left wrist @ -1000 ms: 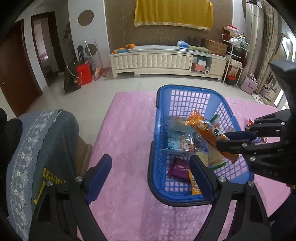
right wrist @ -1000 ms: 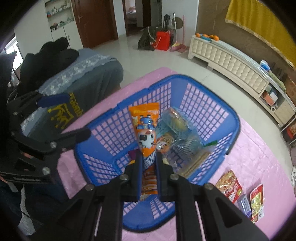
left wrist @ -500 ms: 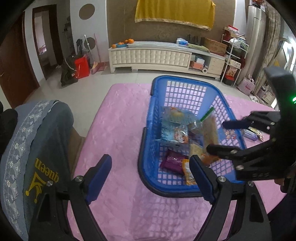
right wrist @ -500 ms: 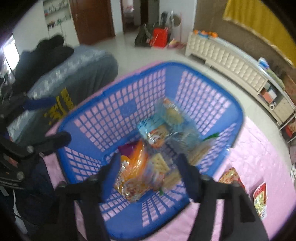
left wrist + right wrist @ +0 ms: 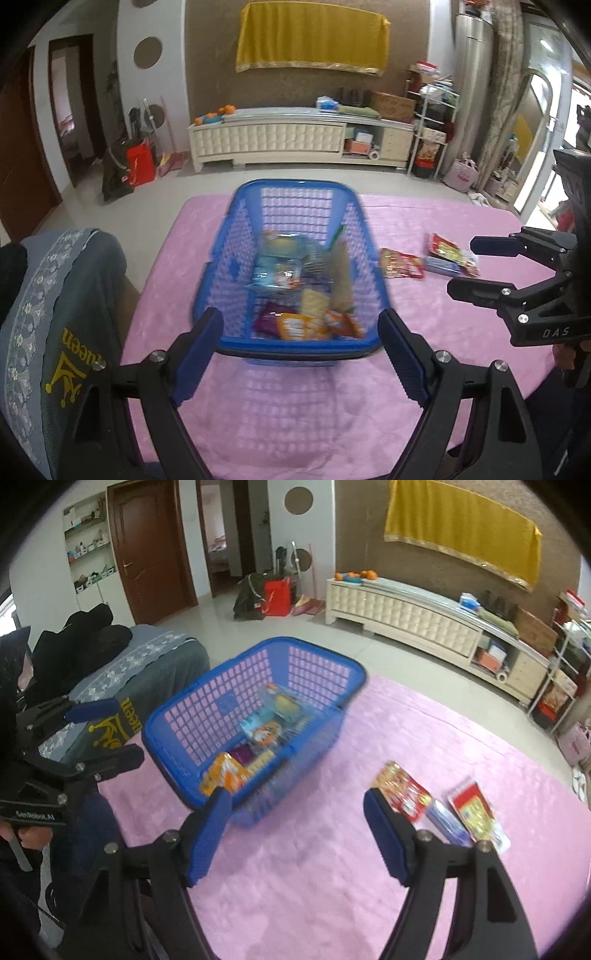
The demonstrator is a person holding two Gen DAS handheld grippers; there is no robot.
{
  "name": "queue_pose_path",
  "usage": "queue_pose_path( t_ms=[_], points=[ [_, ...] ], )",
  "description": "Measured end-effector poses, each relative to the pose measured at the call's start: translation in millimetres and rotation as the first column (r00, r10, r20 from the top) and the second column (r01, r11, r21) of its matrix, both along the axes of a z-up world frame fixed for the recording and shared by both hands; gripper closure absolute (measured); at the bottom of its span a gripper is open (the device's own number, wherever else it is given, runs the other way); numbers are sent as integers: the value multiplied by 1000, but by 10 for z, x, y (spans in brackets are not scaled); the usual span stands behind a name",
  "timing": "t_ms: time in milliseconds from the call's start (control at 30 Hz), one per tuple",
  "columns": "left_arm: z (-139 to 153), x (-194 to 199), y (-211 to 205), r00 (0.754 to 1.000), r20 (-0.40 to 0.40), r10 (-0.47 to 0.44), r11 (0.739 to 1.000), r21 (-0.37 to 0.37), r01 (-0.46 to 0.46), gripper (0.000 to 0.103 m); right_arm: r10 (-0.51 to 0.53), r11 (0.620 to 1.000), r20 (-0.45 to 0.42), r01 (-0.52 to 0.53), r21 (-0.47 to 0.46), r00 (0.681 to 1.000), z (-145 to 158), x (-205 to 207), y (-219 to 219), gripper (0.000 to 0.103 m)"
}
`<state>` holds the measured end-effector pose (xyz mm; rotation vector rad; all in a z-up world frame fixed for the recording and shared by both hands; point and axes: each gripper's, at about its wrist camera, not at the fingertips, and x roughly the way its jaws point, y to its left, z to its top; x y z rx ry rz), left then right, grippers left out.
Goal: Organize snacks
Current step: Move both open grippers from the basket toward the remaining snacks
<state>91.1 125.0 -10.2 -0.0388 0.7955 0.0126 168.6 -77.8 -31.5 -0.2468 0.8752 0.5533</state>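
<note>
Blue-padded fingers of the left gripper [image 5: 299, 347] stand wide apart with nothing between them, framing the near rim of the blue plastic lattice basket [image 5: 236, 236] on the pink quilted cloth [image 5: 295, 413]. Right gripper [image 5: 297, 830] is wide too, its jaws just been opening, empty over bare cloth between the basket and three loose packets. Inside the basket lies a jumble of snack packets: an orange crinkly one [image 5: 221, 775] at the near end, a purple one [image 5: 271, 321] beside it, a clear bag with yellow contents [image 5: 286, 705] farther back; the exact count is blurred. Only the right wrist view shows the loose three clearly, side by side: a red foil packet [image 5: 404, 794], a slim blue packet [image 5: 445, 819], a red-and-yellow packet [image 5: 476, 814]. The left view alone shows the right gripper's black frame from the side. Beyond, a grey embroidered cushion [image 5: 55, 295], then a cream tufted cabinet [image 5: 288, 136] and a yellow cloth [image 5: 310, 37] on the wall.
</note>
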Motion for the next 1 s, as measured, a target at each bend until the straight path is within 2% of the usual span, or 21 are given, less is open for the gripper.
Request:
queue_pose_path(
  t_ms=[300,400,533,767,1000],
  points=[
    [97,51,-695,992,15,-122,992,37,121,19,-49,999,38,49,-9,998,122,-182,-638,25],
    [74,156,-892,986,11,-168,986,1,168,19,-80,997,34,81,-11,996,112,-144,-903,25],
    [-7,332,-1174,980,-11,-200,980,-9,200,19,-107,994,29,107,-31,994,63,-117,-1164,25],
    [-134,621,-1602,966,-56,-252,967,19,254,19,-154,987,2,154,-47,988,-75,15,-1572,25],
    [-345,956,-1874,954,-125,-273,960,23,278,19,-210,978,-32,210,-20,977,-234,219,-1925,25]
  ],
)
